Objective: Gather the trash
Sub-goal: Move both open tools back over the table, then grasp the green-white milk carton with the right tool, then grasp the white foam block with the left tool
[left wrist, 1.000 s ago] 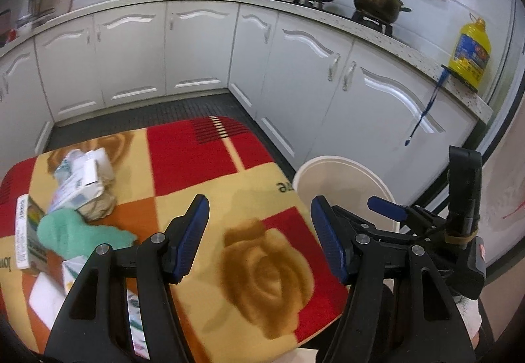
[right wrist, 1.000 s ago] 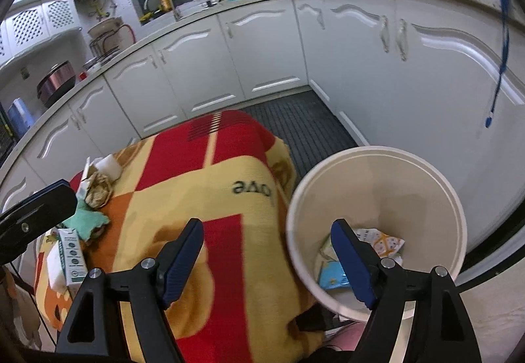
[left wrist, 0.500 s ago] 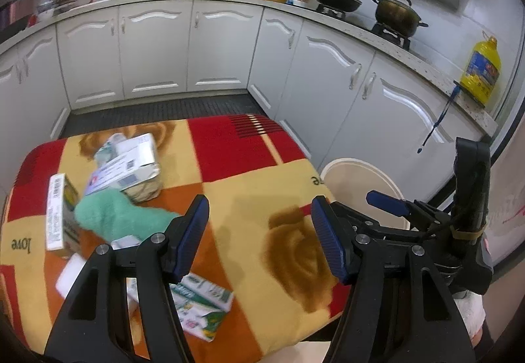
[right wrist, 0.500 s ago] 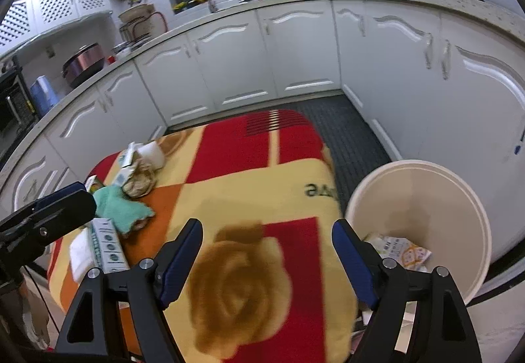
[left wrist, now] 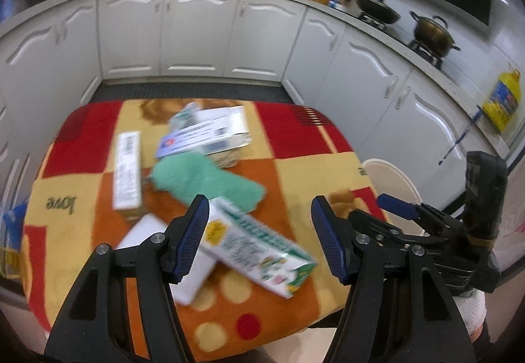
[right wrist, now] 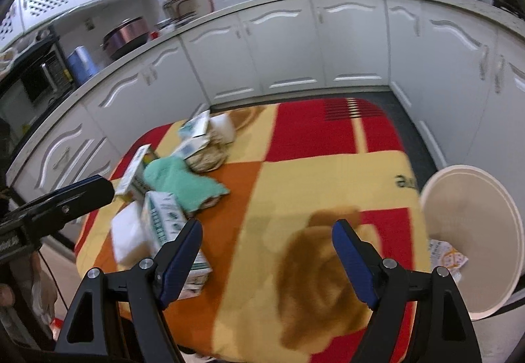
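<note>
Both claws stand wide with nothing between their blue pads. Left claw (left wrist: 259, 231) hangs above the near-left part of the tabletop (left wrist: 311, 172), which is covered by a cloth of red, orange and yellow squares with a brown rose printed on it. Just under this claw lies a long green-and-white carton (left wrist: 259, 248), and its left end rests on a flat white packet (left wrist: 154, 231) — the left pad hides part of both. Behind them a green cloth (left wrist: 203, 179) is spread, and next to it, more to the left, lies a narrow white box (left wrist: 127, 176) with small print. Behind the green cloth some flattened white and blue cartons (left wrist: 206, 136) are piled over a crumpled brownish wrapper (right wrist: 206, 159); the picture is blurred there, so I cannot read the labels. Right claw (right wrist: 269, 254) hangs over the rose on the near-right part of the tabletop, well apart from the heap of trash, and it touches nothing. To the right of the tabletop, lower than its edge, stands a round cream bin (right wrist: 472, 195) — inside it a piece of printed paper (right wrist: 446, 254) is visible at the bottom. In the right wrist view the left claw comes in from the left edge as a dark arm. White kitchen cabinets (left wrist: 197, 35) run behind the tabletop, and a yellow bottle (left wrist: 502, 100) stands on the counter at the far right.
</note>
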### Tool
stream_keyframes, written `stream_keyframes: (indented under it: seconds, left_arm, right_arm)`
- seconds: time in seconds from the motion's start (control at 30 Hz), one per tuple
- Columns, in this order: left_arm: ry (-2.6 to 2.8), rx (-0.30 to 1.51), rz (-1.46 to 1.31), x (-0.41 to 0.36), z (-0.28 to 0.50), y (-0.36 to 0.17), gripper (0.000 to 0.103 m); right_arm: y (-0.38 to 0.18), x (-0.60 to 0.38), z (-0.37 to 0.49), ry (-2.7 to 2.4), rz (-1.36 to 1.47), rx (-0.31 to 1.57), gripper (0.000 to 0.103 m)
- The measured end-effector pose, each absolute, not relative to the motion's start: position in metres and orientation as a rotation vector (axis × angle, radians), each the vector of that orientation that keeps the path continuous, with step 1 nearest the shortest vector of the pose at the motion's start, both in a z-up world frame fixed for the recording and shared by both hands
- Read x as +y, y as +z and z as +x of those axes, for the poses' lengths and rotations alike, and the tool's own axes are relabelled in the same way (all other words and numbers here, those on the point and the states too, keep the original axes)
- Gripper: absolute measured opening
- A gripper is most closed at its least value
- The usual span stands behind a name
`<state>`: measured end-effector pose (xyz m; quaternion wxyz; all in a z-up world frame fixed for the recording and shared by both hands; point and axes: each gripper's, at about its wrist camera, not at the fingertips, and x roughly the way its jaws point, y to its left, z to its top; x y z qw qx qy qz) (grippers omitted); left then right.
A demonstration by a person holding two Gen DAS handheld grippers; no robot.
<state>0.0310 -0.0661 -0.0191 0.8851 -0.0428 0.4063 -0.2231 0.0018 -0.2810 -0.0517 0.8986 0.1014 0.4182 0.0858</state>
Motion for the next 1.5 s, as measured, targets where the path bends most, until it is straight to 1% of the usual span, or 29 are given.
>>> stream_keyframes:
  seconds: [0.37,0.7,0.73,0.77,0.8,0.9,1.03,1.1,1.17,1.23,1.37,1.5]
  left_arm:
    - [-0.365,0.960,-0.193,0.010,0.028,-0.051,0.064]
    - [-0.339,1.042,-0.294,0.037,0.031,-0.078,0.064]
    - [-0.339,1.046,-0.301,0.037,0.033,-0.080,0.064]
    - [-0.340,1.052,-0.305,0.036,0.034,-0.082,0.064]
    - [-0.341,1.060,-0.309,0.035,0.036,-0.085,0.064]
    - [-0.347,1.082,-0.326,0.032,0.041,-0.091,0.064]
    - [-0.367,1.082,-0.343,0.024,0.052,-0.097,0.064]
    - [-0.351,1.084,-0.329,0.017,0.059,-0.098,0.066]
    - [-0.346,1.076,-0.327,0.013,0.062,-0.096,0.072]
    - [-0.328,1.064,-0.327,0.010,0.063,-0.093,0.073]
    - [-0.270,1.090,-0.346,0.009,0.069,-0.097,0.080]
    - [-0.184,1.108,-0.314,-0.001,0.074,-0.101,0.083]
  right_arm:
    - [-0.067,-0.224,0.010,0.353,0.159,0.933,0.080]
    - [-0.105,-0.199,0.053,0.464,0.174,1.057,0.080]
    - [-0.109,-0.195,0.056,0.487,0.174,1.073,0.074]
    - [-0.112,-0.194,0.058,0.505,0.179,1.077,0.066]
    - [-0.114,-0.193,0.058,0.533,0.195,1.077,0.055]
    - [-0.112,-0.194,0.053,0.550,0.201,1.051,0.046]
    - [-0.097,-0.210,0.042,0.523,0.209,0.998,0.043]
    - [-0.087,-0.223,0.036,0.491,0.202,0.966,0.043]
    - [-0.081,-0.232,0.033,0.456,0.183,0.951,0.043]
    - [-0.078,-0.241,0.030,0.427,0.175,0.943,0.043]
    - [-0.078,-0.254,0.029,0.412,0.196,0.936,0.043]
    - [-0.080,-0.257,0.028,0.420,0.211,0.930,0.043]
